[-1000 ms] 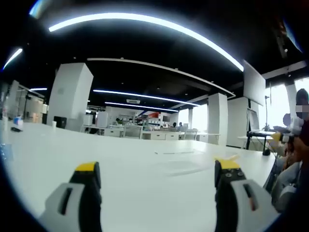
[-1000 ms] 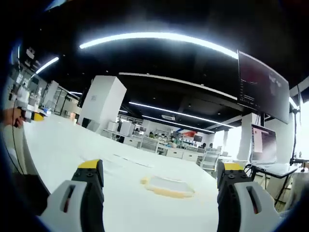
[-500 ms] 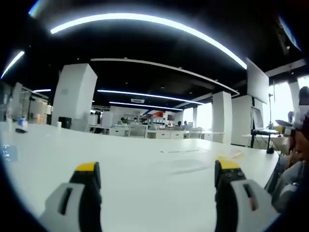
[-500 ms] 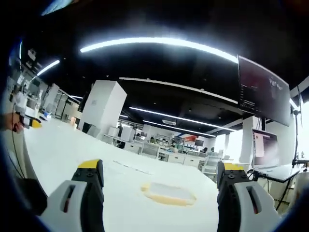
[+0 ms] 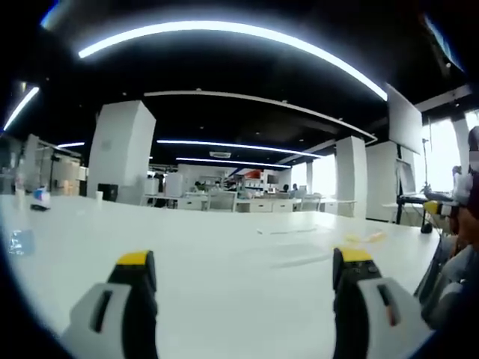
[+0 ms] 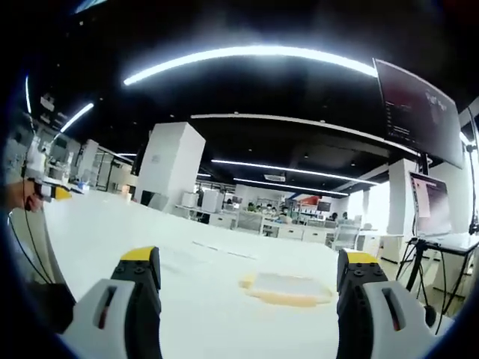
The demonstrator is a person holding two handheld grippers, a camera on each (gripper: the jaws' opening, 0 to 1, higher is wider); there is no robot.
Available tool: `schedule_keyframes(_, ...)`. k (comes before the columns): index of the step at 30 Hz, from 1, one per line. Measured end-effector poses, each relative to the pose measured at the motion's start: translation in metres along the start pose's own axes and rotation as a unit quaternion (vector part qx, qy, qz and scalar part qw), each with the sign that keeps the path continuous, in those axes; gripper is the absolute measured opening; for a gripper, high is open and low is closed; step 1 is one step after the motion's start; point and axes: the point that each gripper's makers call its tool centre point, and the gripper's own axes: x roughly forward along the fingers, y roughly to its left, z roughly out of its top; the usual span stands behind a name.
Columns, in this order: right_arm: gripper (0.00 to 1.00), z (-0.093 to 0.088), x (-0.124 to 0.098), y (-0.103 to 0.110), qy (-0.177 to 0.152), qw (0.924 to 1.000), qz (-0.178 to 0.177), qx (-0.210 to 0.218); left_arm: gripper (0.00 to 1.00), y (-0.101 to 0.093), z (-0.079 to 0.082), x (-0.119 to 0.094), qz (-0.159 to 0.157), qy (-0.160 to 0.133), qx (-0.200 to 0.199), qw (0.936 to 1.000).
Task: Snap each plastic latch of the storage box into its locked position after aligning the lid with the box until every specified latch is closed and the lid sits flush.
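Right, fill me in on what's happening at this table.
Nothing is being handled yet. A person holds both grippers low over a white table, jaws apart and empty. In the right gripper view, a flat clear lid with a yellowish rim lies on the table ahead of the right gripper. The left gripper faces bare tabletop.

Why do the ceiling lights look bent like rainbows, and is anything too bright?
Left gripper view: the fisheye lens bends the ceiling light strip into an arc; the white table looks washed out. Right gripper view: the same bending; the flat lid looks soft and hazy.
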Motion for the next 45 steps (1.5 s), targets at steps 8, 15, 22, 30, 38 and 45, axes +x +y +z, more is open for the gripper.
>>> schedule_keyframes(8, 1.0, 0.005, 0.007, -0.007, -0.003, 0.9999, -0.006, 0.01, 0.99, -0.001, 0.011, 0.009, 0.002, -0.004, -0.003, 1.0)
schedule_keyframes(15, 1.0, 0.006, 0.008, -0.013, -0.001, 0.9998, -0.013, 0.014, 0.99, 0.001, 0.018, 0.013, 0.003, -0.005, -0.002, 1.0)
schedule_keyframes(22, 1.0, 0.007, 0.007, -0.017, 0.004, 0.9998, -0.016, 0.012, 0.99, 0.003, 0.018, 0.012, 0.005, -0.003, -0.009, 0.9999)
schedule_keyframes(30, 1.0, 0.009, 0.007, -0.015, 0.004, 0.9998, -0.014, 0.011, 0.99, 0.009, 0.018, 0.004, 0.015, -0.003, -0.013, 0.9998)
schedule_keyframes(38, 1.0, 0.008, 0.008, -0.01, 0.007, 0.9998, -0.011, 0.012, 0.99, 0.012, 0.016, 0.004, 0.017, -0.001, -0.02, 0.9996)
schedule_keyframes(45, 1.0, 0.011, 0.008, -0.014, 0.005, 0.9998, -0.015, 0.01, 0.99, 0.009, 0.022, 0.005, 0.013, -0.006, -0.018, 0.9997)
